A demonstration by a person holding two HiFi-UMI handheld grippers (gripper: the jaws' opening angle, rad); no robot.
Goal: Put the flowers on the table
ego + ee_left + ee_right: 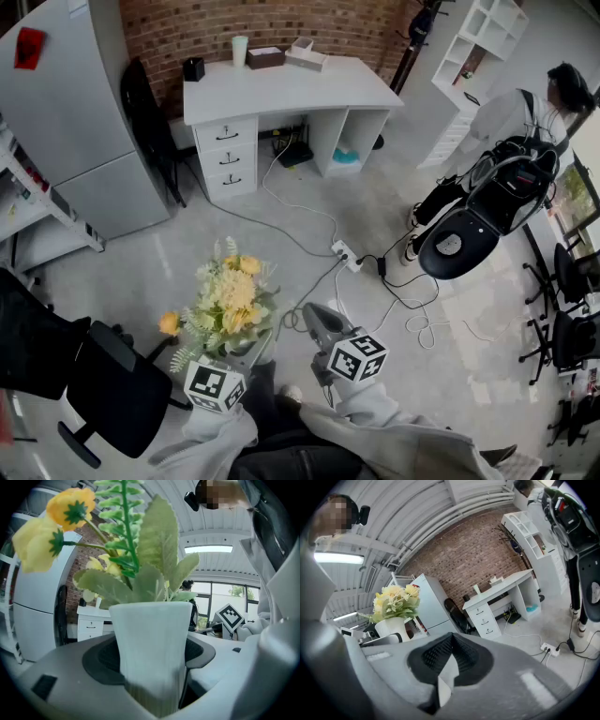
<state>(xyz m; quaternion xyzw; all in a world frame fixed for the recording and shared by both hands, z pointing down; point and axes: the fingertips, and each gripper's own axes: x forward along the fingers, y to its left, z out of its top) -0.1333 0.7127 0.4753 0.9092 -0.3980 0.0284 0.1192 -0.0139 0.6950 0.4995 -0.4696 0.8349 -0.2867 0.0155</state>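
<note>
A bunch of yellow and cream flowers (pixel 231 298) with green leaves stands in a white ribbed vase (pixel 152 648). My left gripper (pixel 246 352) is shut on the vase, its dark pads (pixel 101 660) pressing on both sides, and holds it upright above the floor. In the right gripper view the flowers (pixel 396 599) and vase (pixel 391 625) show at the left. My right gripper (pixel 315 319) hangs beside them to the right, jaws together with nothing held (pixel 450 656). The white desk (pixel 291 89) stands far ahead against the brick wall, also seen in the right gripper view (pixel 501 590).
A black office chair (pixel 103 384) is close at my left. A grey cabinet (pixel 75 103) stands at the far left. A power strip with cables (pixel 345 253) lies on the floor between me and the desk. A person (pixel 553 94) and a scooter (pixel 487 206) are at the right.
</note>
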